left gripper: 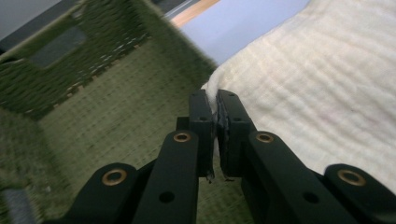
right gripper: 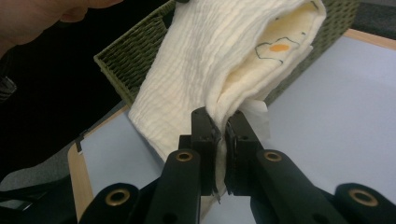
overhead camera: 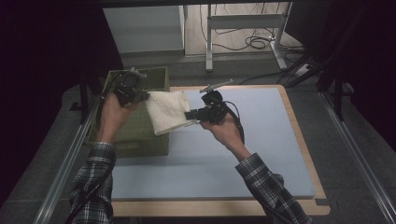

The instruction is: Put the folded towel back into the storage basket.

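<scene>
Your folded cream crinkled muslin cloth (overhead camera: 166, 111) with fried-egg print, stretched above the green woven basket (overhead camera: 140, 135), left gripper (overhead camera: 140, 96) and right gripper (overhead camera: 190, 115) each pinching an opposite edge.

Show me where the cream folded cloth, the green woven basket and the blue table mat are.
Cream folded cloth (overhead camera: 166, 111), high view, middle of its ribbed face.
Green woven basket (overhead camera: 140, 135), high view, on its near side wall.
Blue table mat (overhead camera: 243, 154), high view, bare patch right of centre.

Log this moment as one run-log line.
left gripper: shut on cloth | right gripper: shut on cloth | cloth: folded, held between both above basket edge
</scene>
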